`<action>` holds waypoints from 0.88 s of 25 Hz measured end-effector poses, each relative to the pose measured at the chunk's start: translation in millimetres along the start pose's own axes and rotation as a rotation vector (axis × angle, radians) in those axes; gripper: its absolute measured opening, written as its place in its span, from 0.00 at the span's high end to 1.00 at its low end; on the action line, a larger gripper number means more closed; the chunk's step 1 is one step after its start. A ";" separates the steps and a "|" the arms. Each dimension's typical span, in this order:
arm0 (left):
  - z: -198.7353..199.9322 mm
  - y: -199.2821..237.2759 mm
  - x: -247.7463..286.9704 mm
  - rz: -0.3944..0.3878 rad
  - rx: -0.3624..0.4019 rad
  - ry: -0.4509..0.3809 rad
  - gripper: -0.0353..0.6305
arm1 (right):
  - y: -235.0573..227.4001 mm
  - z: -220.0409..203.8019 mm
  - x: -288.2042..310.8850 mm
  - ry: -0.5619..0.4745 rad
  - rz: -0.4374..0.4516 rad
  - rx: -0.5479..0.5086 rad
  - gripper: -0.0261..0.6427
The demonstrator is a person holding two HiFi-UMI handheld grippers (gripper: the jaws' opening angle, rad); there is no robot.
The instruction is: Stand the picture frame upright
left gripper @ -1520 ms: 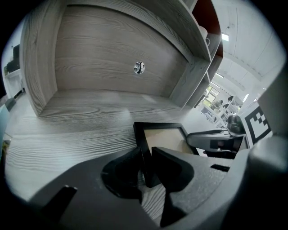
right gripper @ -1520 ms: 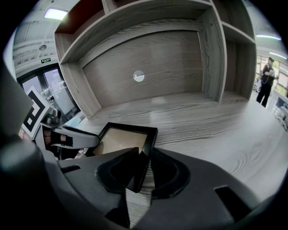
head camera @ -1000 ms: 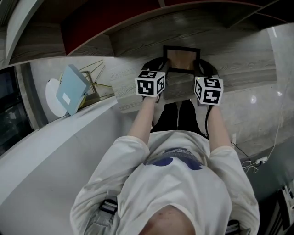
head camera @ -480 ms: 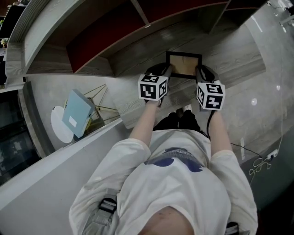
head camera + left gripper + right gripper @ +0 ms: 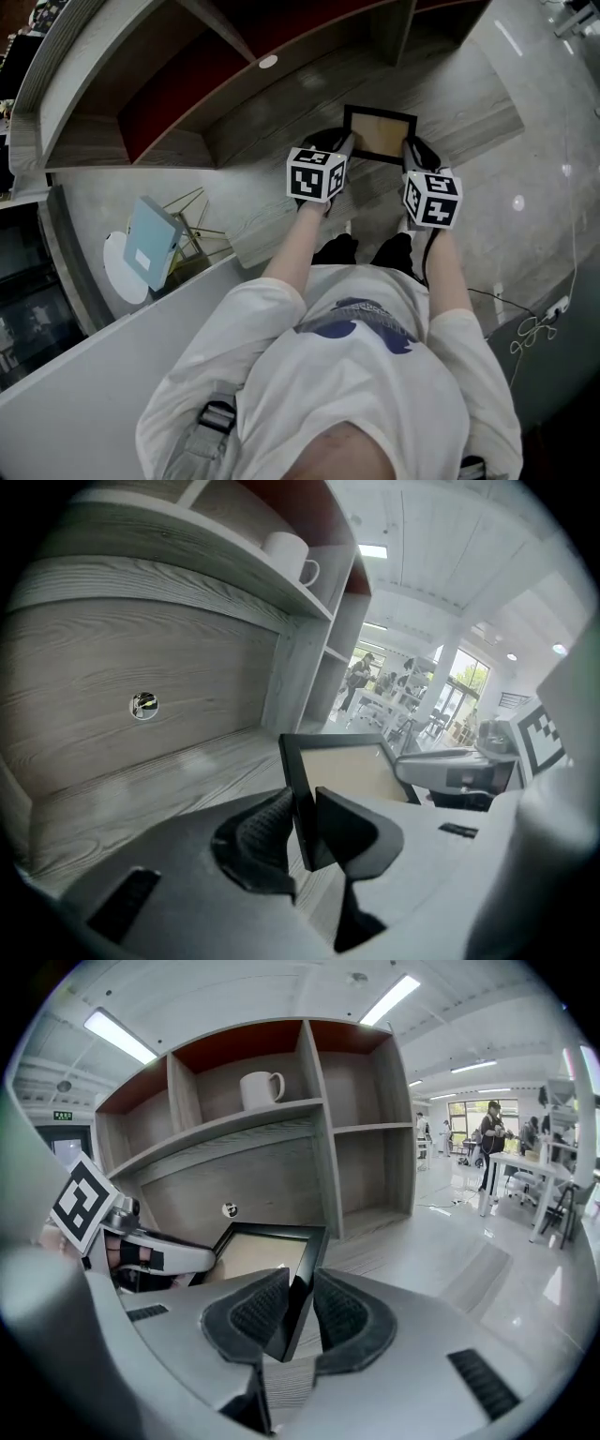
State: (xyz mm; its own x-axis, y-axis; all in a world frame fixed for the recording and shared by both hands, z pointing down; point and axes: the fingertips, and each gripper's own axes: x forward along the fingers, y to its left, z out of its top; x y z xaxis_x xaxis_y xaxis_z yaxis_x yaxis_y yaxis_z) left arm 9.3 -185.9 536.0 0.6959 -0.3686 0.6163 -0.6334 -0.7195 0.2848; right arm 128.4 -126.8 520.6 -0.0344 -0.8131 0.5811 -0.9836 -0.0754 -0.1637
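Observation:
A black picture frame (image 5: 380, 134) with a tan panel hangs tilted above the grey wood counter (image 5: 281, 220), carried between both grippers. My left gripper (image 5: 343, 146) is shut on the frame's left rail (image 5: 300, 789); the rail sits pinched between its ridged pads. On the opposite side my right gripper (image 5: 409, 150) is shut on the right rail (image 5: 298, 1288), which stands edge-on between the pads. In the right gripper view the left gripper (image 5: 141, 1251) shows past the frame's tan panel (image 5: 253, 1255).
A shelf unit with red-backed compartments (image 5: 178, 103) rises behind the counter, and a white mug (image 5: 261, 1089) stands on its upper shelf. At the left lie a light blue book (image 5: 152, 242), a white round plate (image 5: 117, 267) and a gold wire stand (image 5: 192, 225). Glossy floor (image 5: 534, 169) spreads to the right.
Both grippers have carried the frame away from the counter's front edge, toward the shelf unit, and lifted it. The grip on both rails looks unchanged.

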 end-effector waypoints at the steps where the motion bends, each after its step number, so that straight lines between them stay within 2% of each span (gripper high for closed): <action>1: 1.0 -8.8 6.0 0.001 -0.001 0.002 0.83 | -10.3 -0.8 -3.1 0.002 0.002 0.002 0.85; 12: 11.3 -99.5 54.3 0.078 -0.063 -0.036 0.83 | -110.2 5.1 -32.6 0.018 0.097 -0.035 0.85; 17: 17.4 -128.5 66.0 0.113 -0.080 -0.063 0.83 | -139.3 10.0 -44.6 0.010 0.136 -0.071 0.85; 22: 20.2 -138.9 69.8 0.129 -0.087 -0.073 0.83 | -150.0 12.3 -47.3 0.001 0.156 -0.081 0.85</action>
State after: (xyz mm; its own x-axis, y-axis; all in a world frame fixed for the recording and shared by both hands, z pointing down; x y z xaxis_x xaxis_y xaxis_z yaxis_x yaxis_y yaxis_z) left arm 152.6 -123.5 524.6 0.6279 -0.4987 0.5976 -0.7436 -0.6112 0.2712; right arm 279.8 -84.1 507.8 -0.1882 -0.8106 0.5545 -0.9773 0.0988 -0.1873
